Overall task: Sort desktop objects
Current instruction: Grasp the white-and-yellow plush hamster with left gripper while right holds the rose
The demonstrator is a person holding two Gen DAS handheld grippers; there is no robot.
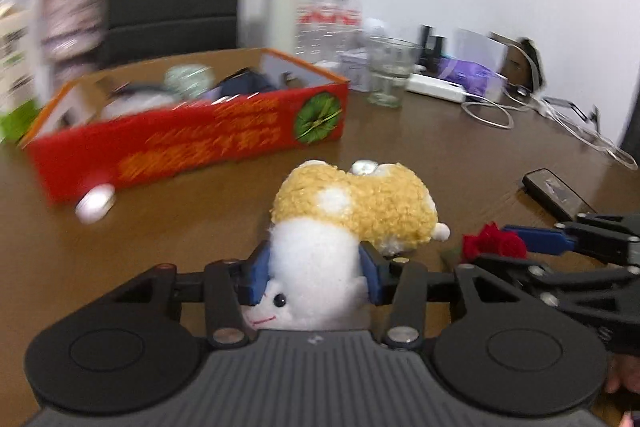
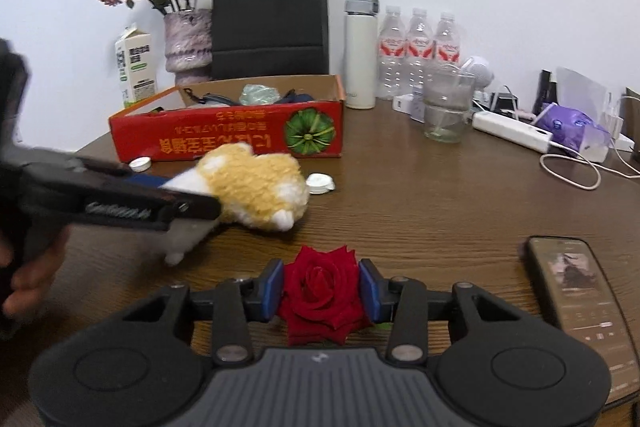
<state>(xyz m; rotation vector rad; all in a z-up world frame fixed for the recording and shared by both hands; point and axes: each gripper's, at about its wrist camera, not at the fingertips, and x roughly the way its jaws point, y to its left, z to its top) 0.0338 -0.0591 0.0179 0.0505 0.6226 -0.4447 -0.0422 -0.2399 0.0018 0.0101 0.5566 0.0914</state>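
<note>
My left gripper (image 1: 316, 275) is shut on a yellow and white plush toy (image 1: 352, 207), holding it by its white head just above the brown table. The toy also shows in the right wrist view (image 2: 256, 187), held by the left gripper (image 2: 180, 203). My right gripper (image 2: 322, 287) is shut on a red rose (image 2: 324, 291) low over the table; it shows in the left wrist view (image 1: 516, 247) with the rose (image 1: 494, 245). A red cardboard box (image 2: 240, 135) holding several items stands behind the toy; it also shows in the left wrist view (image 1: 188, 139).
A black phone (image 2: 580, 287) lies at right. Two white caps (image 2: 319, 183) (image 2: 140, 163) lie by the box. At the back stand a glass (image 2: 446, 107), a white flask (image 2: 360, 55), water bottles (image 2: 418, 51), a black bag (image 2: 270, 19), a vase (image 2: 188, 43), a carton (image 2: 134, 67), a power strip (image 2: 512, 131) and cables.
</note>
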